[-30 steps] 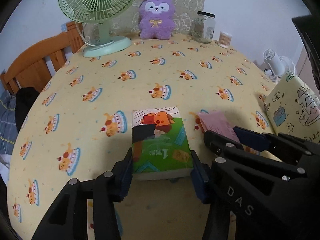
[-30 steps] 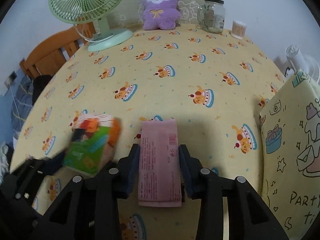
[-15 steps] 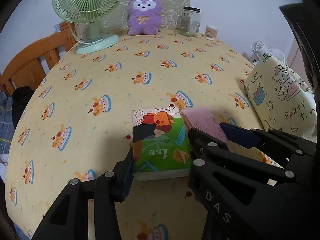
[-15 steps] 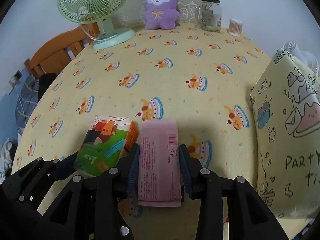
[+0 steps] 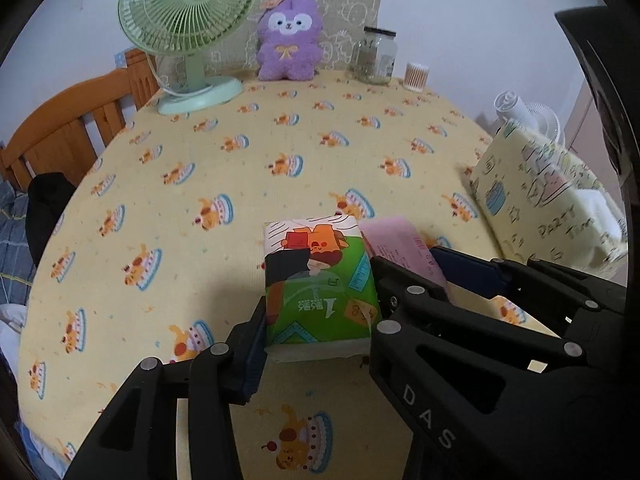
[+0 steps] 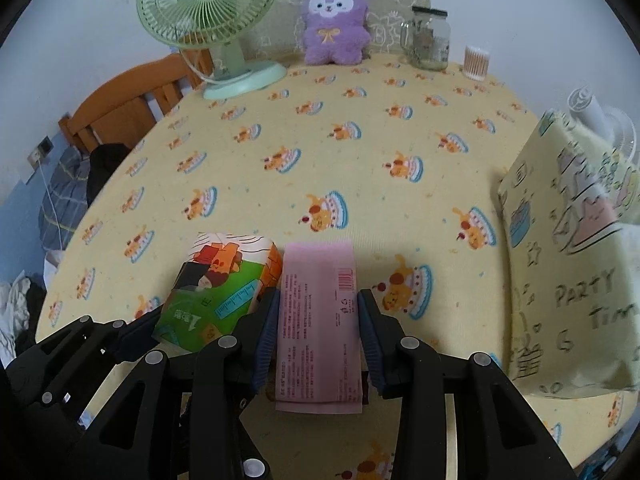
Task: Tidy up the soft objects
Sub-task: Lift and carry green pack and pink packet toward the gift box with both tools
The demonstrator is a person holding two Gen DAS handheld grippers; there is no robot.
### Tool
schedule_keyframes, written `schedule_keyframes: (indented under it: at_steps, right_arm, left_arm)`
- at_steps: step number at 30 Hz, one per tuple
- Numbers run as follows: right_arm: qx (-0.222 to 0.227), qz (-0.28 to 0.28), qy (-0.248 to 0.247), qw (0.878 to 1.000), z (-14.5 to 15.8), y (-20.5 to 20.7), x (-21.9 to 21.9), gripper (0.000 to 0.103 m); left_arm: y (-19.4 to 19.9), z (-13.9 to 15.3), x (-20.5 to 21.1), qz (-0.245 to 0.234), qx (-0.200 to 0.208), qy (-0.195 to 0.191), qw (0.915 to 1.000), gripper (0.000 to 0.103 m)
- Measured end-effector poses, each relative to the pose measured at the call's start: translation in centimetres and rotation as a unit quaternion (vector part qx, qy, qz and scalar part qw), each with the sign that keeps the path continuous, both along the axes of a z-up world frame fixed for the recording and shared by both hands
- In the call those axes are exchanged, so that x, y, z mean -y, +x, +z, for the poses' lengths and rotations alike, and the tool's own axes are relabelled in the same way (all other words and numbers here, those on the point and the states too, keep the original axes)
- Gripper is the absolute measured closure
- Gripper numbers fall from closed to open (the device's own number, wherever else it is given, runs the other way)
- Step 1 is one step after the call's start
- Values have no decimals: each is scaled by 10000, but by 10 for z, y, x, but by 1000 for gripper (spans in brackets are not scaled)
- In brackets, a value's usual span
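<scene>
My left gripper (image 5: 318, 320) is shut on a green and orange tissue pack (image 5: 316, 284) and holds it above the yellow cake-print tablecloth (image 5: 240, 184). My right gripper (image 6: 318, 320) is shut on a pink tissue pack (image 6: 318, 320). The two packs are side by side, the pink pack (image 5: 400, 248) just right of the green pack (image 6: 220, 284). A yellow fabric bag with "PARTY TIME" print (image 6: 568, 256) stands open at the right; it also shows in the left wrist view (image 5: 548, 204).
At the table's far edge stand a green desk fan (image 6: 216, 20), a purple plush toy (image 6: 334, 20), a glass jar (image 6: 428, 40) and a cotton swab cup (image 6: 476, 62). A wooden chair (image 6: 132, 100) is at the left.
Both grippers have moved back toward the table's near edge and a little higher, each still holding its pack. The packs have come close together side by side.
</scene>
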State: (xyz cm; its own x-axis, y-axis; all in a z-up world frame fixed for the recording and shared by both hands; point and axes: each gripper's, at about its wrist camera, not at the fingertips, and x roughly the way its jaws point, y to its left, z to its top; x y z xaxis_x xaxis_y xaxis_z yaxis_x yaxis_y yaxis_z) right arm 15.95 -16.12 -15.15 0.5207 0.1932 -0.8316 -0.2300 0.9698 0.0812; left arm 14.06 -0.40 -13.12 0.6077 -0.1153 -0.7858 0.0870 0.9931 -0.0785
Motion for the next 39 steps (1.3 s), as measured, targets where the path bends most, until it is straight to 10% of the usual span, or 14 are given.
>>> schedule_keyframes:
  at_steps: [39]
  right_arm:
    - [1337,-207,296,9904,142,-31,96,61]
  left_arm:
    - [-26,122,100,-216,1264,249,9914,52]
